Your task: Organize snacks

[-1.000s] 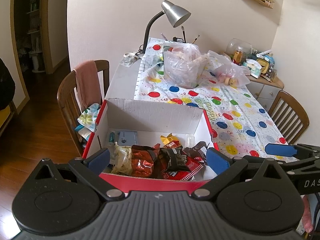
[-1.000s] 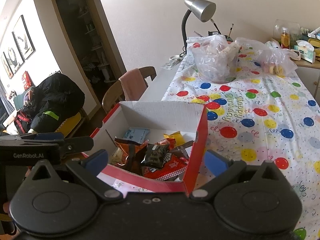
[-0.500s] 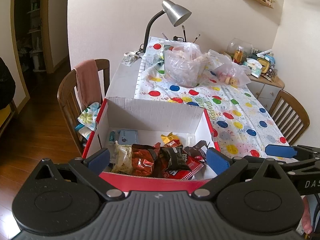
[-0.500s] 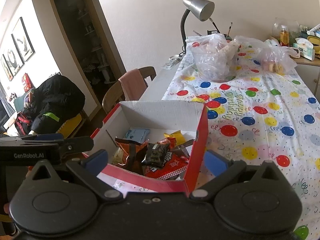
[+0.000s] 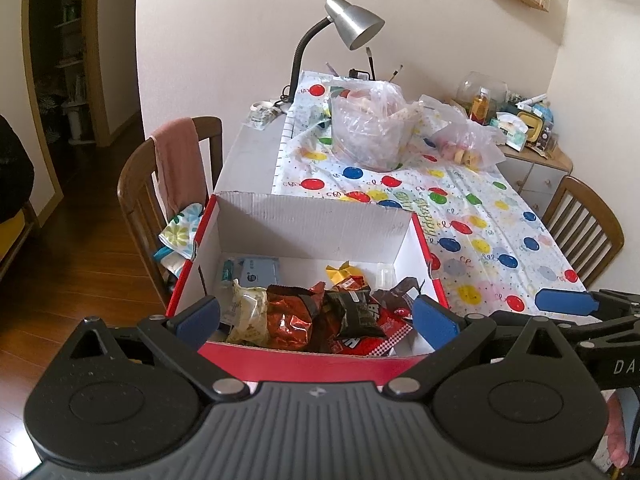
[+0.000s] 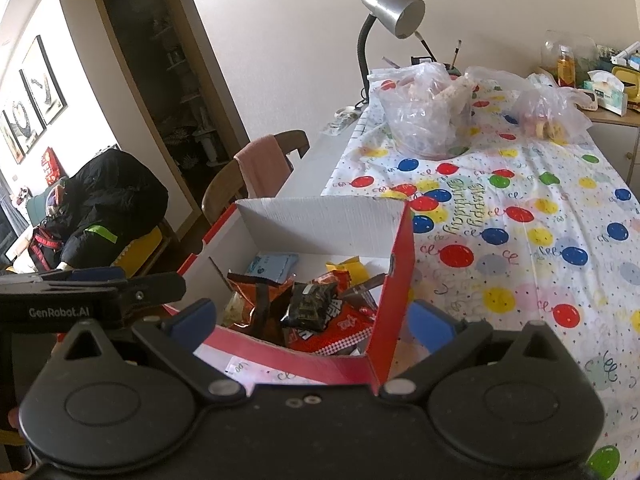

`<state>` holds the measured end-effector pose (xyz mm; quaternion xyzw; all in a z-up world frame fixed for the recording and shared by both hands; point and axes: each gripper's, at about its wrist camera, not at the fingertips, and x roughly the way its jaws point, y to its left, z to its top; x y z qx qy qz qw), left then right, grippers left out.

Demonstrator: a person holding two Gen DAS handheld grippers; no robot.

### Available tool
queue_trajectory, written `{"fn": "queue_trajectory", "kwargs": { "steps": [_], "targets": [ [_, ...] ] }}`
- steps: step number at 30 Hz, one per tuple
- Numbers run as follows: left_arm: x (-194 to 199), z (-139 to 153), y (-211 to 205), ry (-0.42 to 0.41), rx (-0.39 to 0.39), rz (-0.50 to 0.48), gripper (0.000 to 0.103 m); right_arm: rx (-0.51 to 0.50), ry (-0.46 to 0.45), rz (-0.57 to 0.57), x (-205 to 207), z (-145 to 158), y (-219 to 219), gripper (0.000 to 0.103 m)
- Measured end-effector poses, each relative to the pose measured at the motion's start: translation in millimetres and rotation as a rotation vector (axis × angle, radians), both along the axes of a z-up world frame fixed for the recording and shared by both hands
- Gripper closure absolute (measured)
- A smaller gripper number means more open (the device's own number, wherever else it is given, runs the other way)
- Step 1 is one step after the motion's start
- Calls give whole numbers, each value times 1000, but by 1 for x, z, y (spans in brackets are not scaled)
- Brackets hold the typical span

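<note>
Both grippers [image 5: 316,318] [image 6: 312,322] edge nearer the box [image 5: 312,216], jaws wide, empty. Snacks [image 5: 320,312] inside look light, crinkly, slippery; best pinched at a sealed edge.

Matt corrugated-cardboard box [image 5: 312,220], seemingly foil wrappers [image 5: 290,316]

Red box [image 5: 304,360], white inside; white tablecloth [image 5: 472,216], multicolour balloon print; silver lamp [image 5: 354,26]; pink towel [image 5: 178,160].

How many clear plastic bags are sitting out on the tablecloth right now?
2. The larger plastic bag sits at the far end in front of the desk lamp; the smaller plastic bag lies to its right, near the sideboard. Others could be hidden behind them.
</note>
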<state>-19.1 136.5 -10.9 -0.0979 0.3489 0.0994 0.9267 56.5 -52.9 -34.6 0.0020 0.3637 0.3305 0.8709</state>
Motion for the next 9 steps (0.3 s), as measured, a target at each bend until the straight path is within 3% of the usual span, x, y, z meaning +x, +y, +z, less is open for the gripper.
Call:
{"fn": "queue_trajectory", "kwargs": {
  "steps": [9],
  "targets": [
    [1,-3,-3,9,-1,-7,0,1,9,-30,3,-3,-9,0]
  ]
}}
